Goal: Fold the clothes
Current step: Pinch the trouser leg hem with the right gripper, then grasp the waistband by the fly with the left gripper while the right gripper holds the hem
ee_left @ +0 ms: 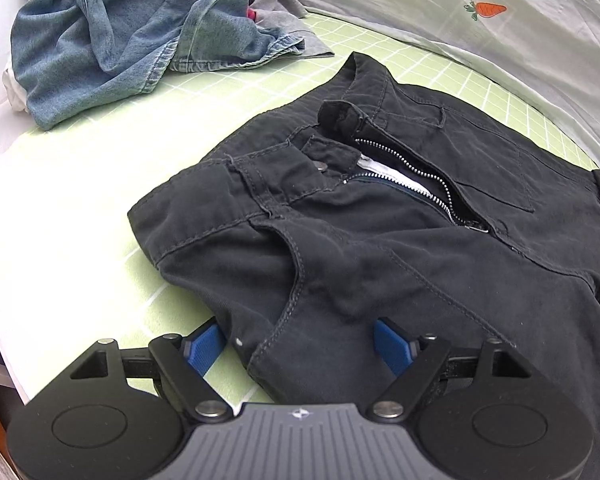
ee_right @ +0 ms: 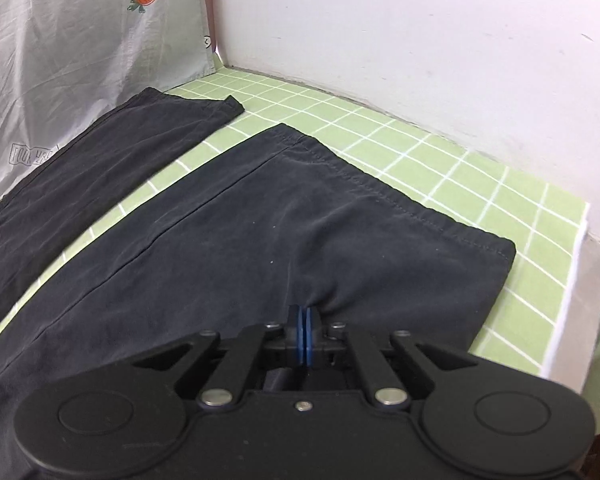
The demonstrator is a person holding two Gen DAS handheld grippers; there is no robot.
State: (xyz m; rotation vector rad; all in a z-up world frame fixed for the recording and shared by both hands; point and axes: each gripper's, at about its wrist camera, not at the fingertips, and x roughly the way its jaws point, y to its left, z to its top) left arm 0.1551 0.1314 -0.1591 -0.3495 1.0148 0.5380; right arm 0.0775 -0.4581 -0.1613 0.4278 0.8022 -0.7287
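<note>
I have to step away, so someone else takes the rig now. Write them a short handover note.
Left gripper: open, astride the trousers' hip edge, not gripping.
Right gripper: shut on a pinch of the near trouser leg.
Trousers lie flat on the green sheet, fly open, legs apart; the denim pile waits behind.
Done: trousers spread out.
Left: fold them, then the pile.

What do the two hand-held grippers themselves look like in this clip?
Both look alike: the left hand-held gripper and right hand-held gripper have matte black linkage arms with silver pivot pins, round black side discs and ribbed blue finger pads. The left's centre plate is ribbed grey with a small emblem.
</note>
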